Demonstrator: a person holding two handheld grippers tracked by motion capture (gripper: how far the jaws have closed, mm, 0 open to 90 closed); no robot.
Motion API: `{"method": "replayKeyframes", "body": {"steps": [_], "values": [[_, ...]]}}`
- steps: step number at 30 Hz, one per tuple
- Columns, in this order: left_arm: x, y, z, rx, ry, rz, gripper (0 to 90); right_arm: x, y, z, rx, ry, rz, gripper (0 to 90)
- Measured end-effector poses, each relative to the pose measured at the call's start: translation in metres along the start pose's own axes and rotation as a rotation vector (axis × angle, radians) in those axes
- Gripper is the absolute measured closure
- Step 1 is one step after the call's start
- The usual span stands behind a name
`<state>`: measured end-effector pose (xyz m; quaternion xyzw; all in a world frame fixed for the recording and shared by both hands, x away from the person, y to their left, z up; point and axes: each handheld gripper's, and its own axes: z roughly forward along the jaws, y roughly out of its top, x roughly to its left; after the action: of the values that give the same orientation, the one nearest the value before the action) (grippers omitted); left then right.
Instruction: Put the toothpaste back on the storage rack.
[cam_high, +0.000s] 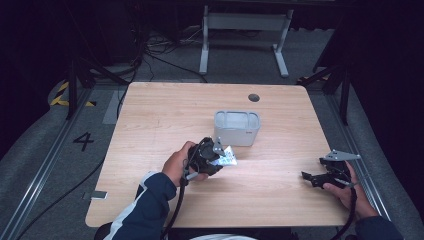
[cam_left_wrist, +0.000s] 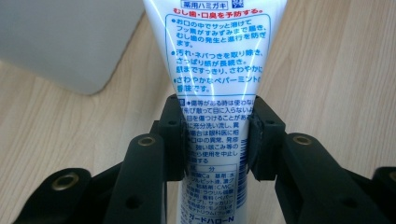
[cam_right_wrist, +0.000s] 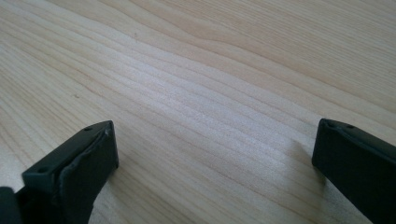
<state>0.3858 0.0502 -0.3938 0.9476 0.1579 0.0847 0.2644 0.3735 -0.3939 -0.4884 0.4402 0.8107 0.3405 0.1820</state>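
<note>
While the left gripper (cam_high: 223, 156) clamps a toothpaste tube (cam_left_wrist: 212, 88) at frame centre, its long axis aims up toward the grey bin (cam_high: 237, 128) just above; the right gripper (cam_high: 312, 177) rests open, lower right.

Your left claw (cam_high: 223, 156) is clamped tight, arm angled in, while your right claw (cam_high: 311, 176) sits low, jaws wide apart.

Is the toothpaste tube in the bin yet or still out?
Out: the left gripper holds the tube just short of the grey bin.
</note>
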Motion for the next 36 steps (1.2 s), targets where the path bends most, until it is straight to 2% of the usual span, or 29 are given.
{"method": "replayKeyframes", "body": {"steps": [6,21,22,23,25,30,32,33,34,36], "values": [[0.004,0.002,-0.007,-0.082,-0.001,-0.023,65.2,0.000,0.000,0.000,0.000,0.000,0.001,0.6],[0.011,0.009,-0.028,-0.207,0.025,-0.047,65.0,0.000,0.000,0.000,-0.001,0.001,0.002,0.6],[0.012,0.009,-0.031,-0.241,0.032,-0.054,65.0,0.000,0.000,0.000,-0.001,0.002,0.002,0.6],[0.012,0.009,-0.031,-0.241,0.032,-0.054,65.0,0.000,0.000,0.000,-0.001,0.002,0.002,0.6],[0.013,0.011,-0.039,-0.283,0.049,-0.062,65.0,0.000,0.000,0.000,-0.001,0.002,0.003,0.6],[0.016,0.015,-0.046,-0.331,0.064,-0.069,65.1,0.000,0.000,0.000,0.000,0.001,0.000,0.6],[0.018,0.019,-0.052,-0.370,0.074,-0.083,65.1,0.000,0.000,0.000,0.000,0.001,0.000,0.6],[0.018,0.019,-0.052,-0.370,0.074,-0.083,65.1,0.000,0.000,0.000,0.000,0.001,0.000,0.6],[0.018,0.022,-0.054,-0.396,0.072,-0.101,65.1,0.000,0.000,0.000,-0.001,0.001,0.002,0.6],[0.020,0.025,-0.056,-0.411,0.073,-0.106,65.1,0.000,0.000,0.000,0.000,0.001,-0.001,0.6]]}}
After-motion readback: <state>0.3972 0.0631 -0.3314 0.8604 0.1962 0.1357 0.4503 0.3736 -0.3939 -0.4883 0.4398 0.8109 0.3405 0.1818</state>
